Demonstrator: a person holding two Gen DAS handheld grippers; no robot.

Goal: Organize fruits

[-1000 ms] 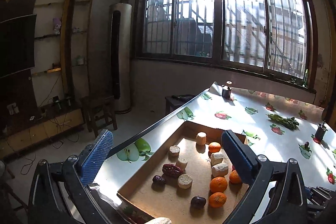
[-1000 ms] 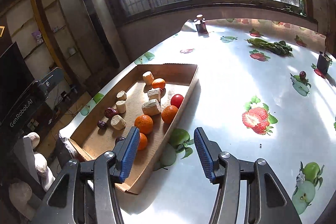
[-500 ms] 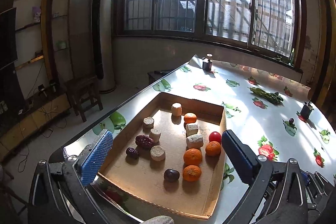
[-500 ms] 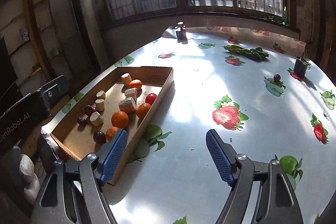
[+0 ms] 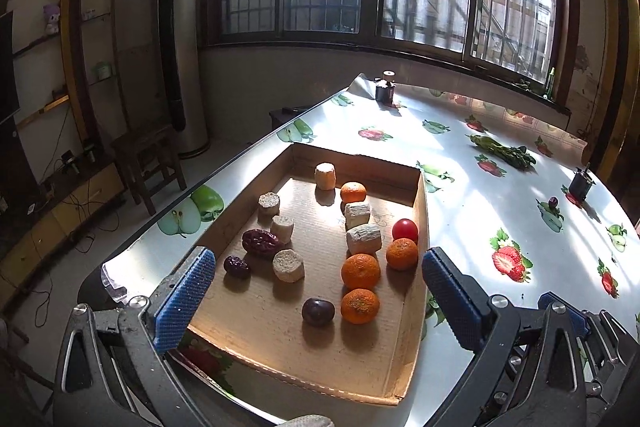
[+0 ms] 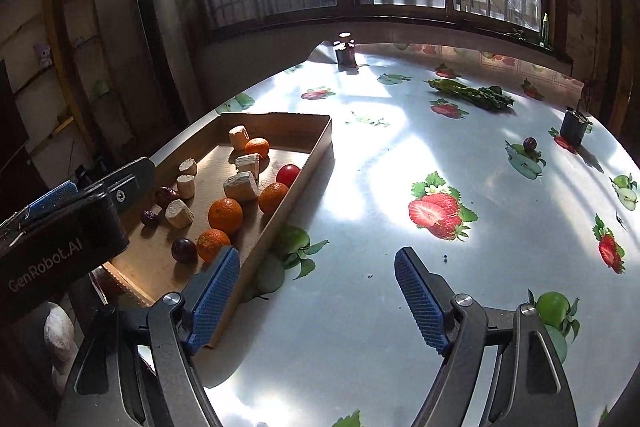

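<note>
Since the earlier frame, the left claw (image 5: 316, 295) has dipped toward the cardboard tray (image 5: 420, 267), and the right claw (image 6: 316, 291) has spread wide. Both stand open and empty, poised to sort. Oranges (image 5: 360, 270), a cherry tomato (image 5: 405, 229), dark dates (image 5: 261, 242) and pale chunks (image 5: 363, 238) lie mixed inside the tray. What the pale chunks are stays unclear; the bench (image 6: 400, 327) beyond the tray's right wall carries a small dark fruit (image 6: 530, 143), too small to name.
</note>
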